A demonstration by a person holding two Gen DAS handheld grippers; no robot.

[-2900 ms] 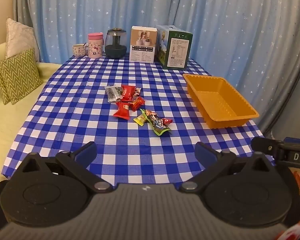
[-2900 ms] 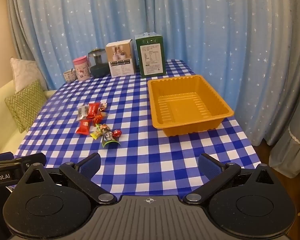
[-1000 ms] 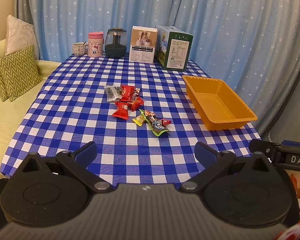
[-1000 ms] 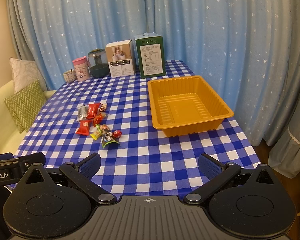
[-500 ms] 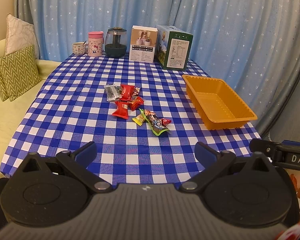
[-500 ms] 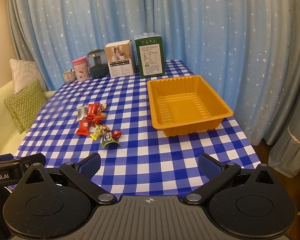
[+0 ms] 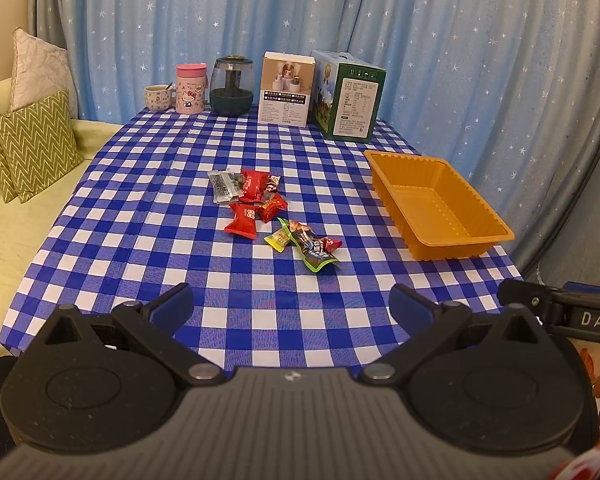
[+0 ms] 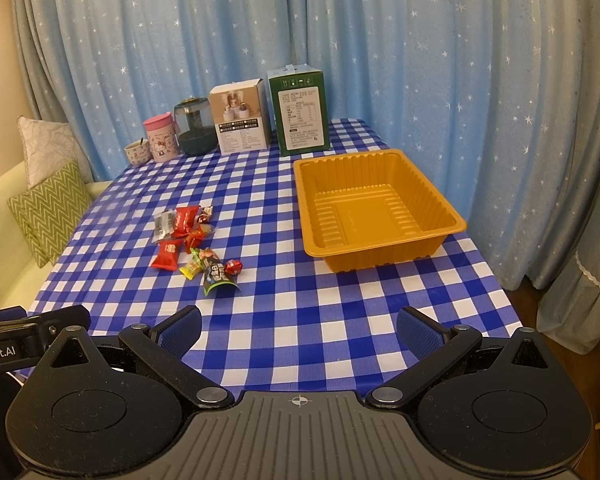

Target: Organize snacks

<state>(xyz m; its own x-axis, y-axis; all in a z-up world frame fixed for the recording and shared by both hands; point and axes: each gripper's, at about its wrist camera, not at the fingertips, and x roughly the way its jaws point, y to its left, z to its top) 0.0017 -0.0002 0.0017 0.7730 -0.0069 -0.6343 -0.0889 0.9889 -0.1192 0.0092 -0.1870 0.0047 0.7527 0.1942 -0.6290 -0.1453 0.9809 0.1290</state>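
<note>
Both tools, left [image 7: 291,304] and right [image 8: 299,324], hang released over the near tabletop [image 7: 140,208] edge, holding nothing. Snacks [image 7: 272,212] lie clustered mid-tabletop, well apart from the tray [image 8: 380,208]. Right view shows the tray's ribbed floor fully; left view shows it obliquely, plus the right tool's arm.

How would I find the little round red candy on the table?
Start at the big orange plastic tray on the blue-checked tablecloth, then look left to the loose pile of snack wrappers. The small round red foil candy sits at the pile's tray-side edge; it alone is ball-shaped.
</note>
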